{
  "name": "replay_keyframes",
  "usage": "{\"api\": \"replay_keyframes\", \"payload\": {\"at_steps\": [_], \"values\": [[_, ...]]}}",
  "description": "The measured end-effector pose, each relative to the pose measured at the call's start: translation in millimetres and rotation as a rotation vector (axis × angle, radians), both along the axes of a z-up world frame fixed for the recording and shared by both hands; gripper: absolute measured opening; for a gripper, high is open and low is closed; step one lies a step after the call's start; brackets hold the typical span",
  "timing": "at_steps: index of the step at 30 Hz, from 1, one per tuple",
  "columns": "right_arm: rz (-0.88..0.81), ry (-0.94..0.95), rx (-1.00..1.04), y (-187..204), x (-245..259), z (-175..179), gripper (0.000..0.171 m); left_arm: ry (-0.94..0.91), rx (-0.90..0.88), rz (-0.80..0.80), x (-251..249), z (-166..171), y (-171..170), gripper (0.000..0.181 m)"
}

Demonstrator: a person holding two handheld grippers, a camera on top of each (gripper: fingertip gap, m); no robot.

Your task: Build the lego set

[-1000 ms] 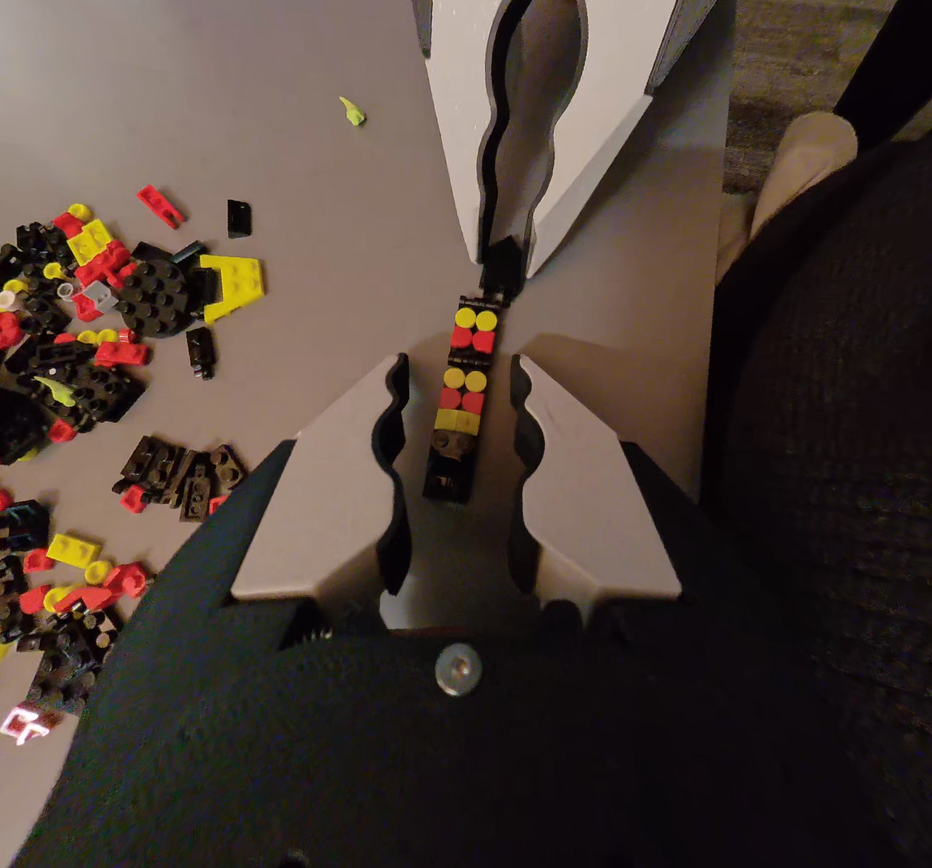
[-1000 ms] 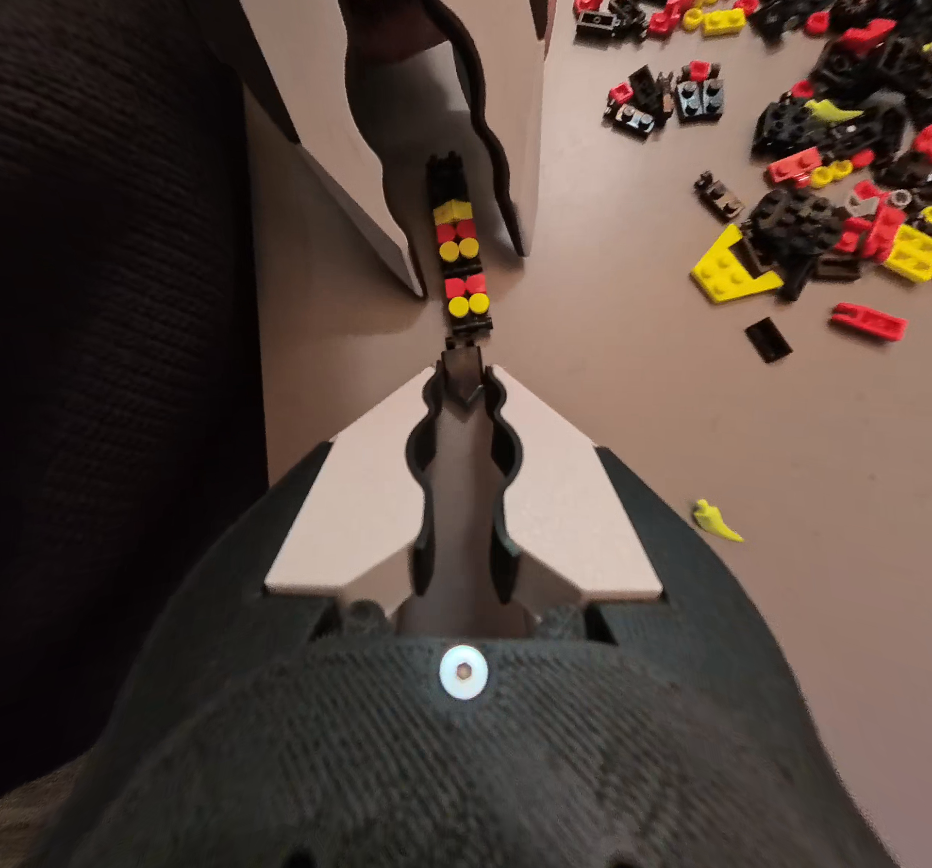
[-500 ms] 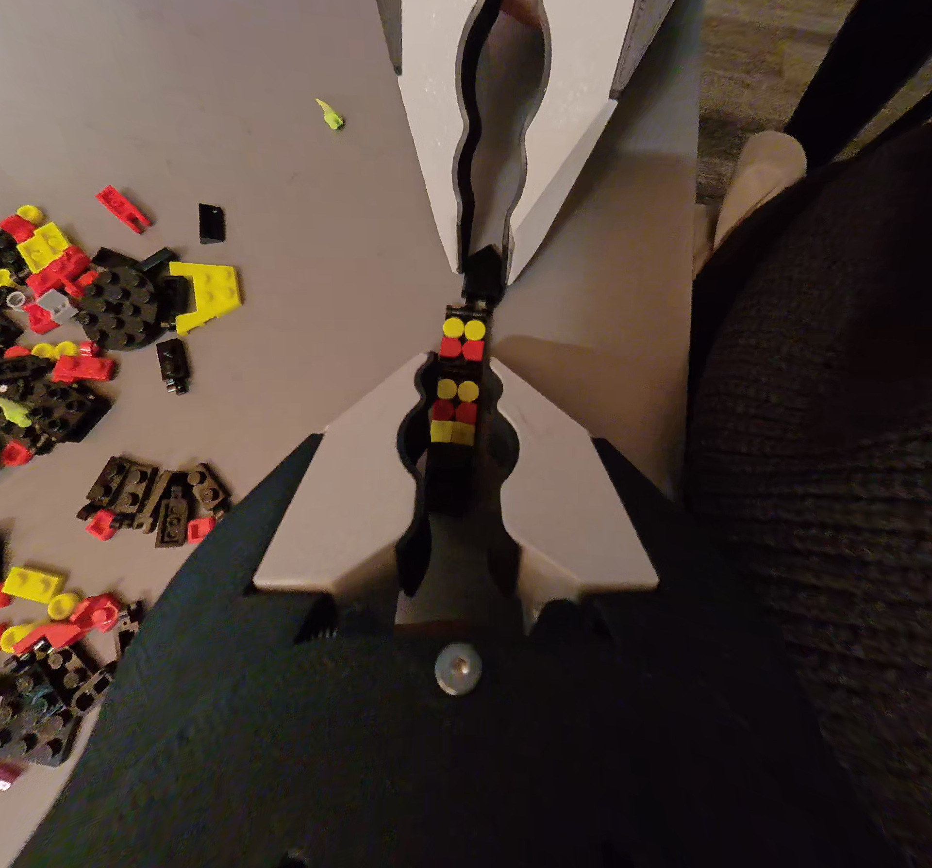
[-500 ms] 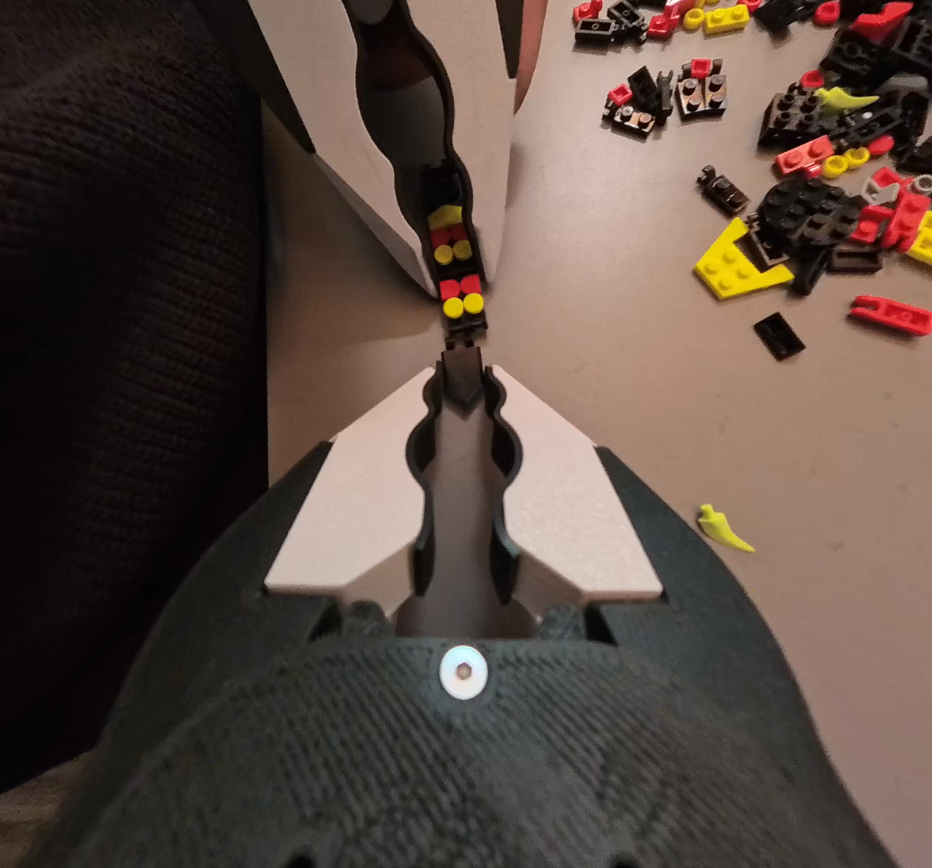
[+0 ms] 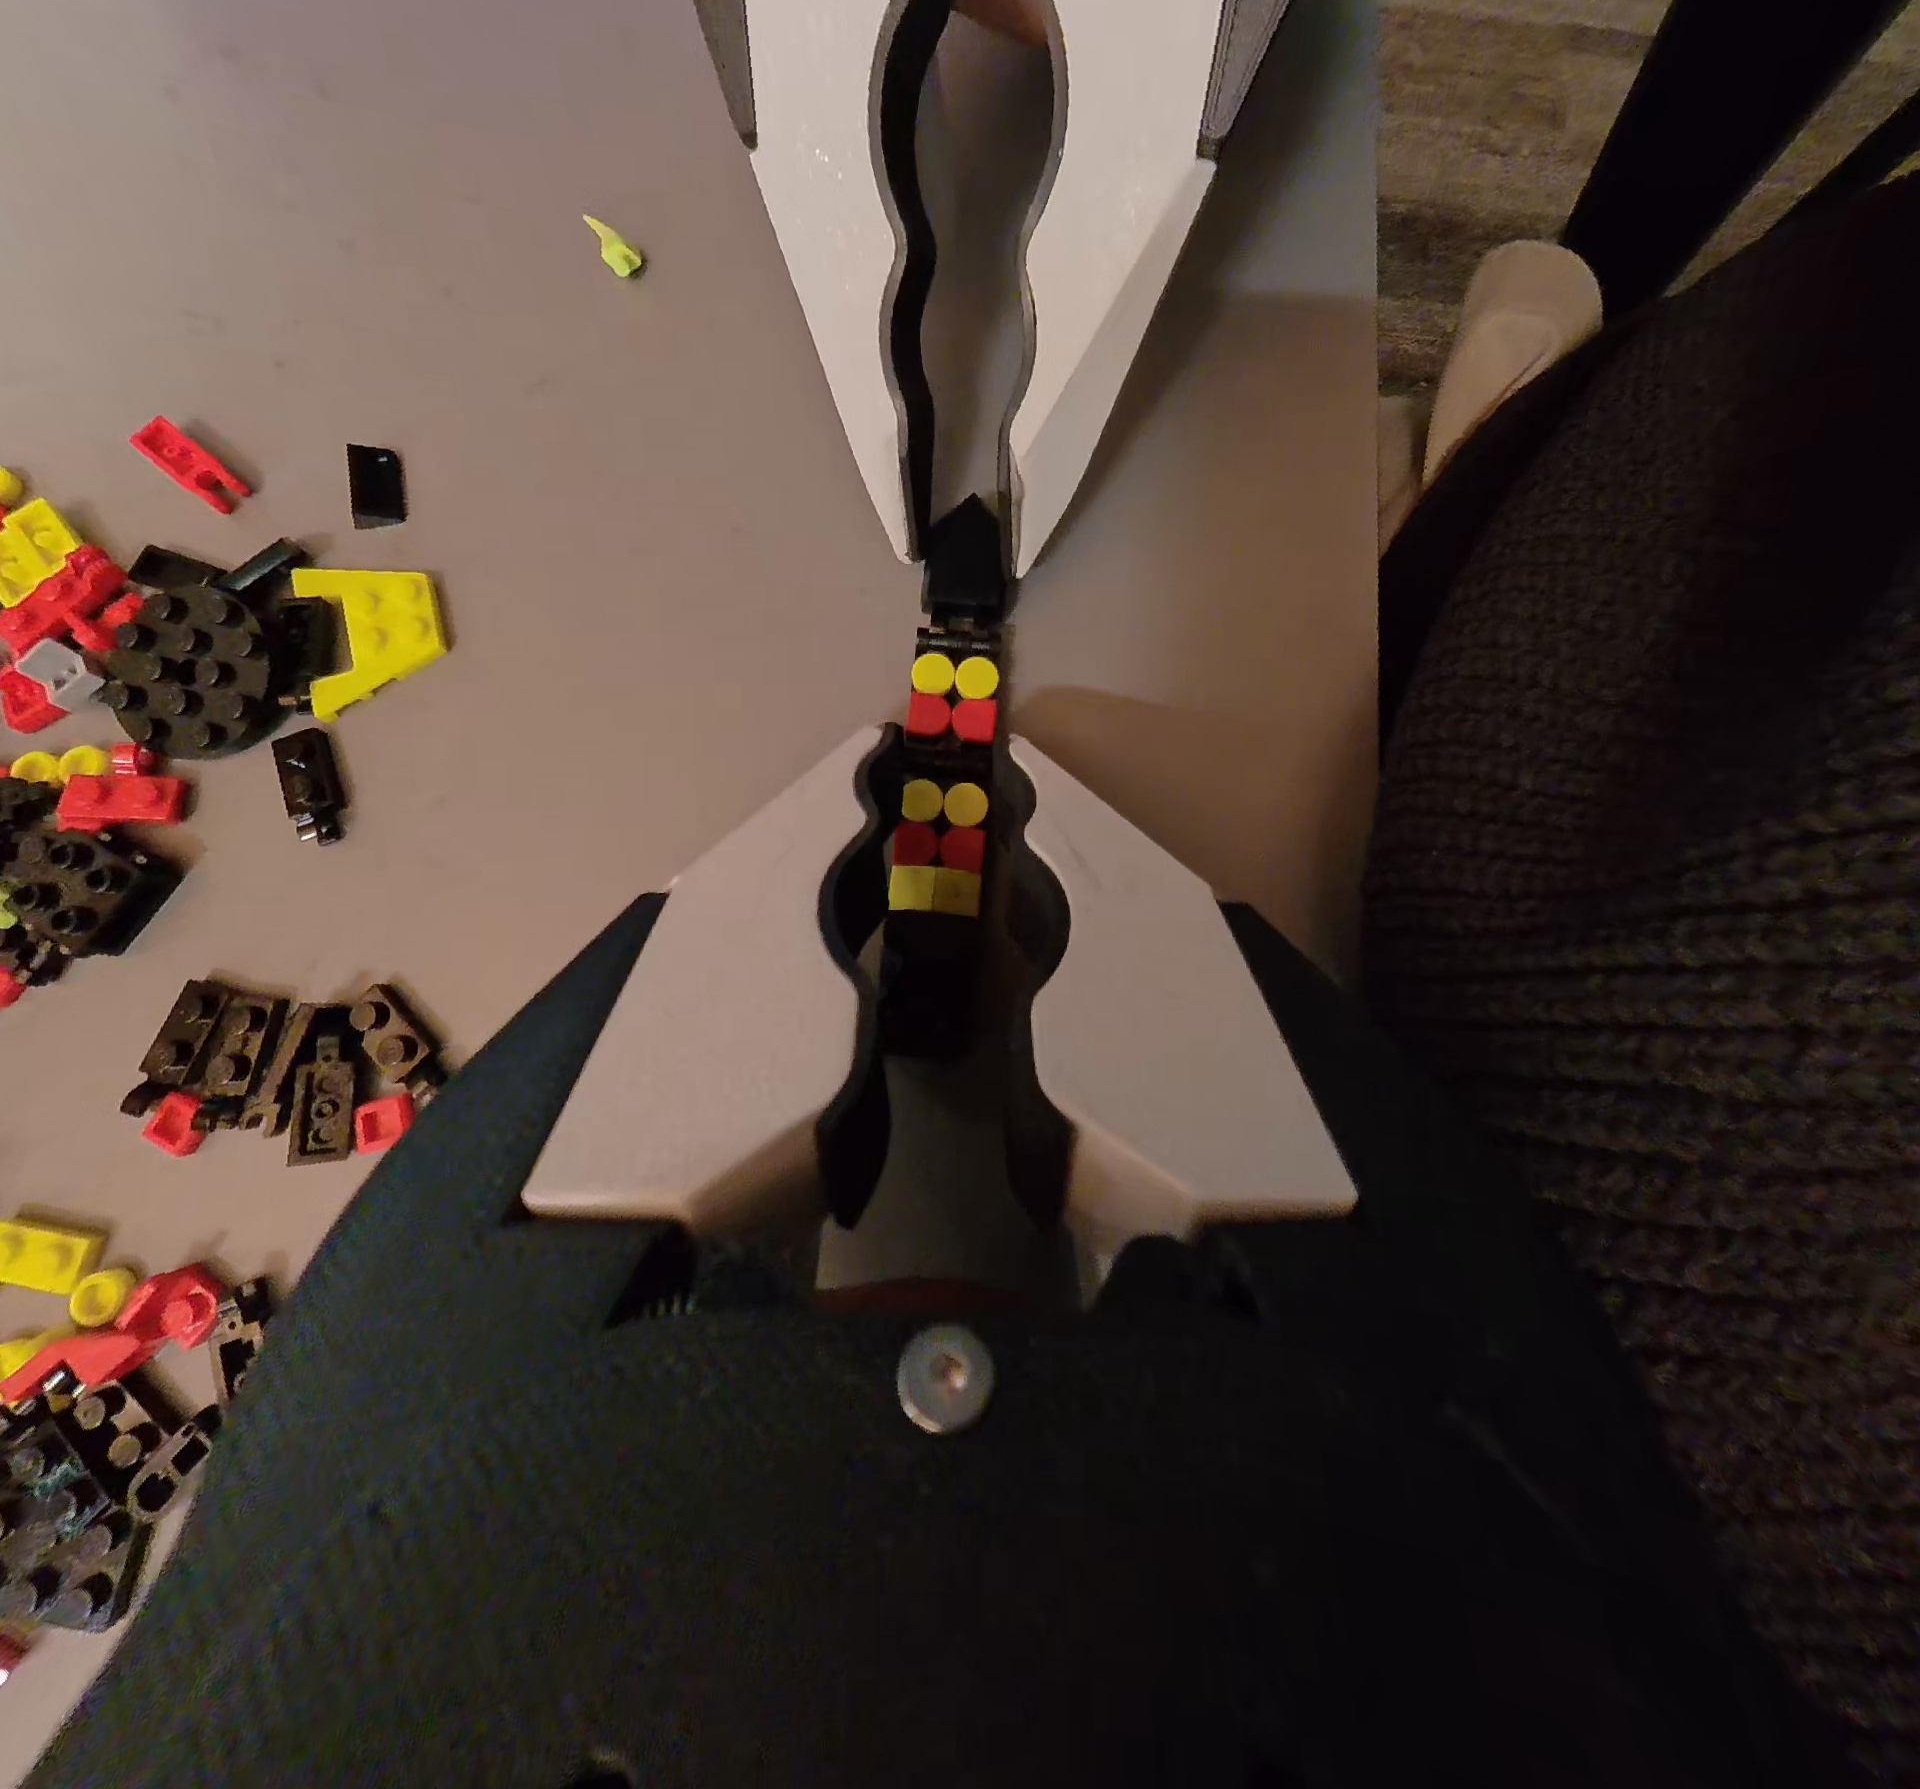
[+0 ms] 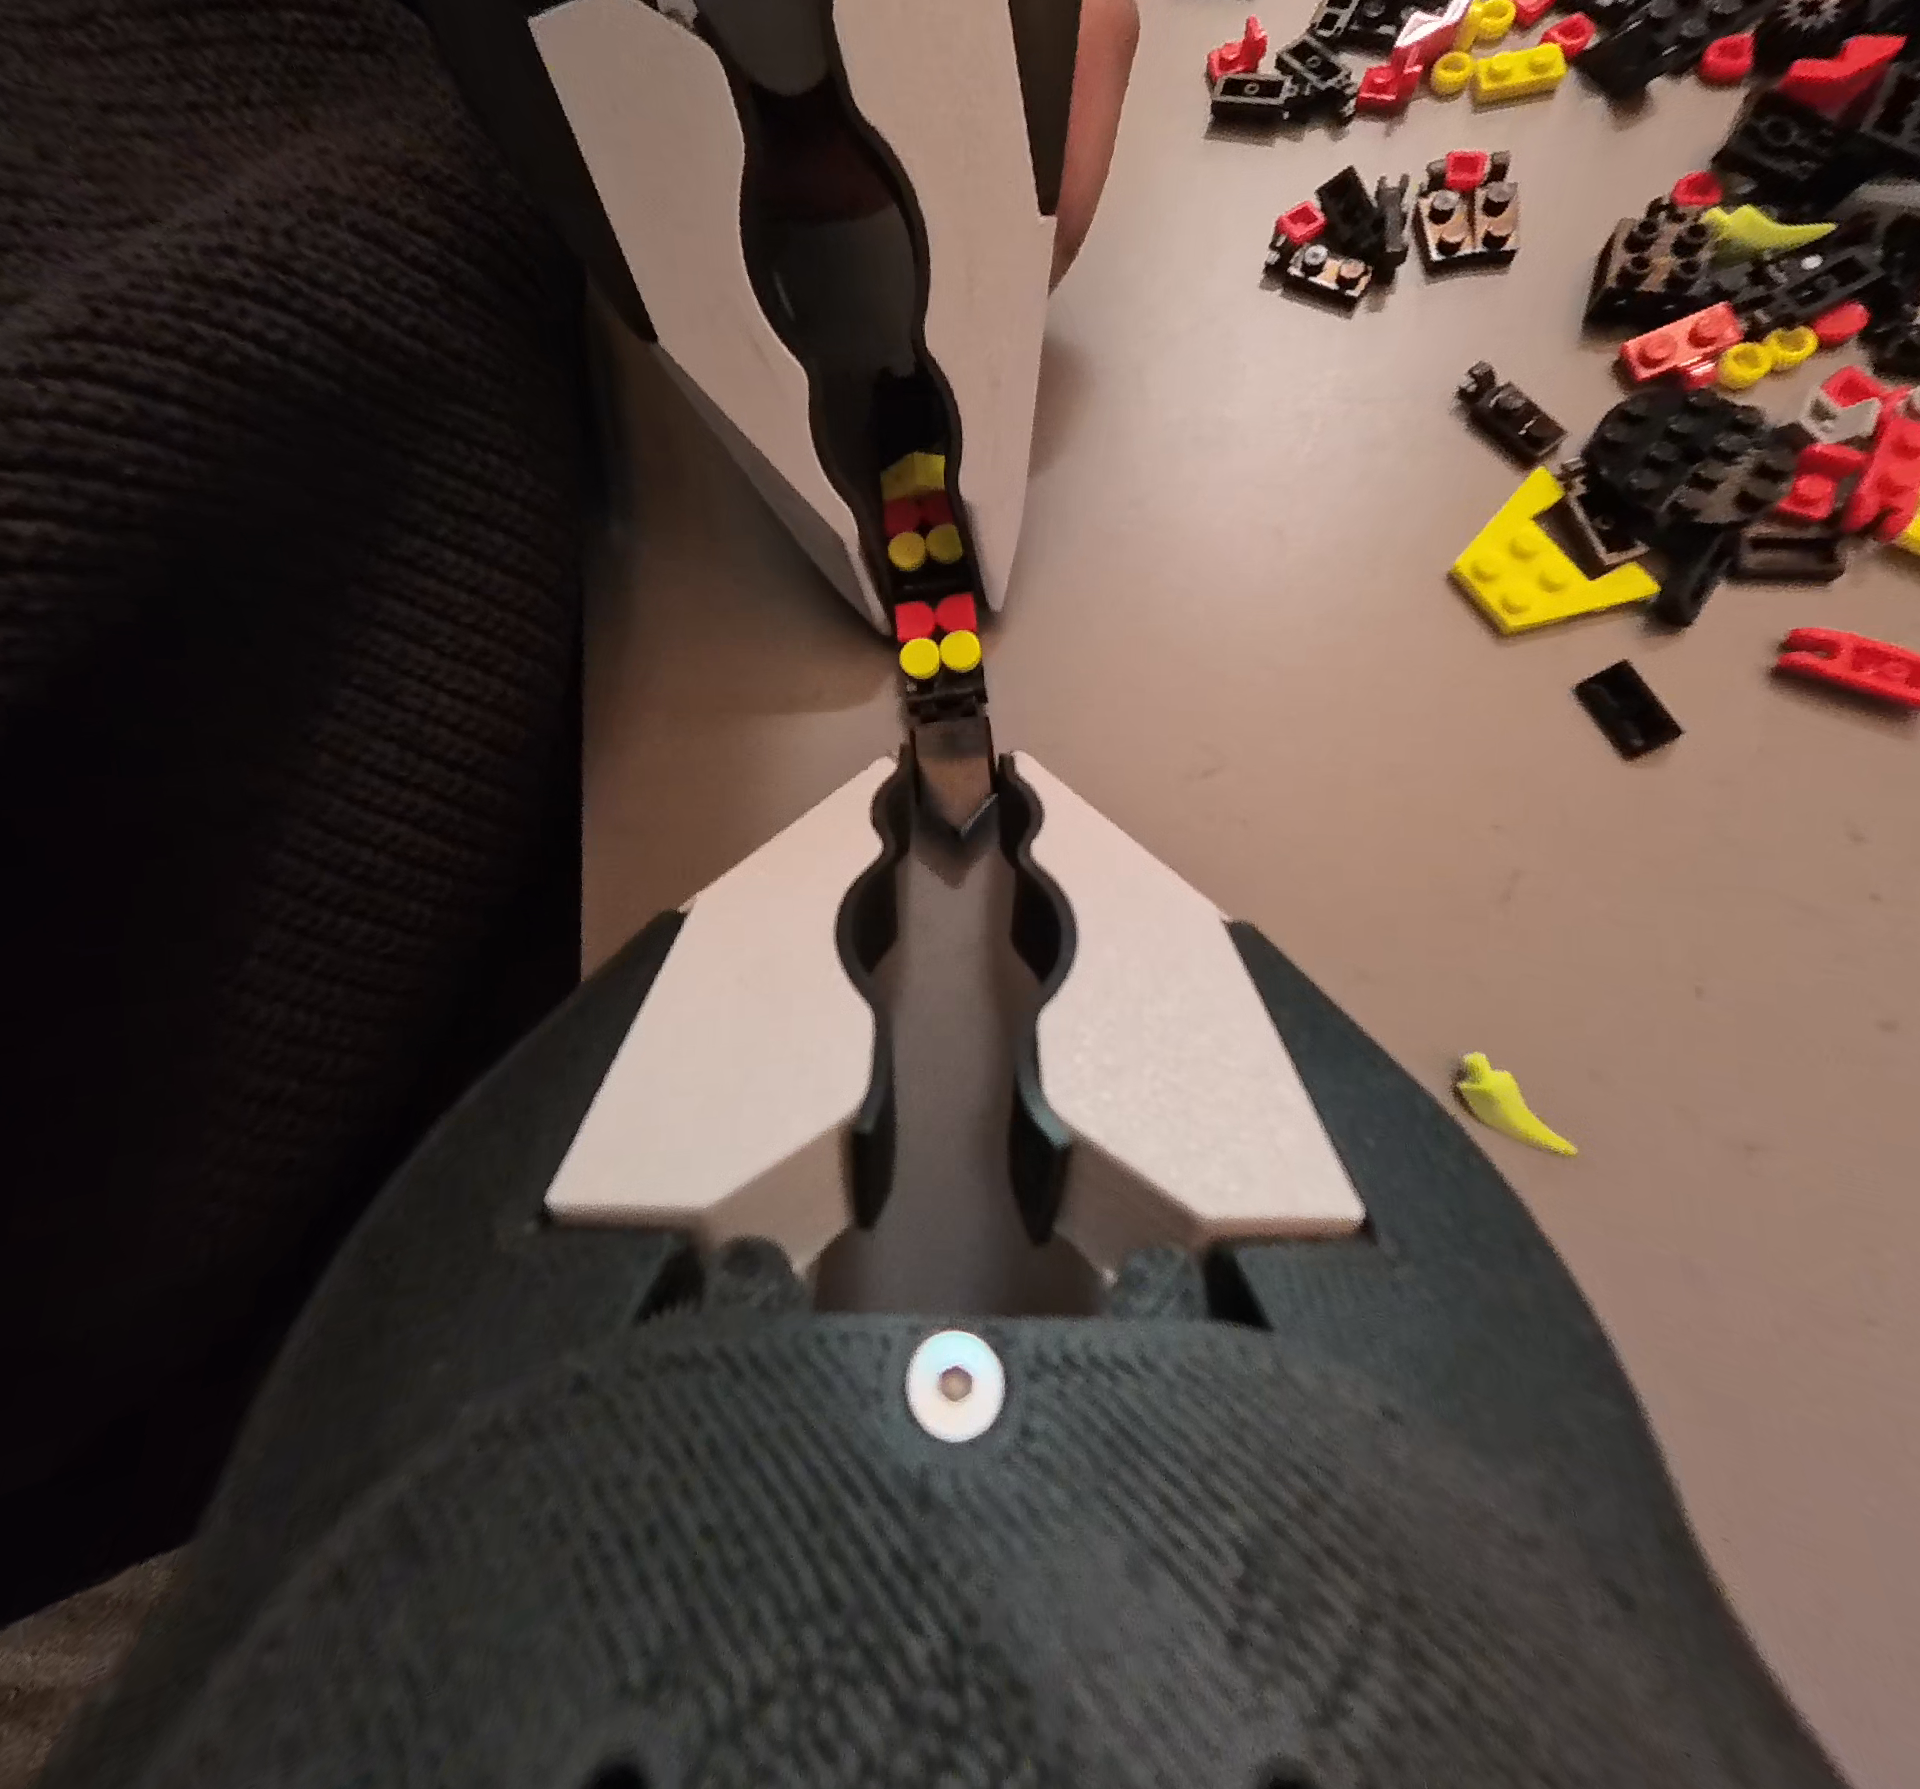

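Loose lego pieces (image 5: 187, 669) lie scattered on bench (image 5: 582, 451), far L. in L. wrist view. Centre: L. hand-held gripper (image 5: 940, 763) clamped on near end of black strip w/ yellow & red studs (image 5: 951, 700), held just above bench. R. hand-held gripper (image 6: 951, 773) clamped on black pointed piece (image 6: 951, 794) at strip's opposite end.

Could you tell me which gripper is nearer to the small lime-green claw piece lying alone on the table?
Right. The lime-green claw piece lies just beside the right gripper, while the left gripper sits farther along, past the long strip assembly.
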State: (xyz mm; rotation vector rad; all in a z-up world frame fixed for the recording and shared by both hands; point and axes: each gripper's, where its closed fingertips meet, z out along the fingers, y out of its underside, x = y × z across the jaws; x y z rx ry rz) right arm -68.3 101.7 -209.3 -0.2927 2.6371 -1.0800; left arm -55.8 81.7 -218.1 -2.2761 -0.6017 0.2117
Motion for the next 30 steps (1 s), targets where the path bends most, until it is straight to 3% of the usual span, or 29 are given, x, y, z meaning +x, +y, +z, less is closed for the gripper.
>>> {"api": "replay_keyframes", "payload": {"at_steps": [30], "values": [[0.037, 0.000, 0.010, -1.0, 6.3, -2.8, 0.014, -0.063, 0.018, -0.014, 4.1, 0.4, 1.3, 0.015]]}}
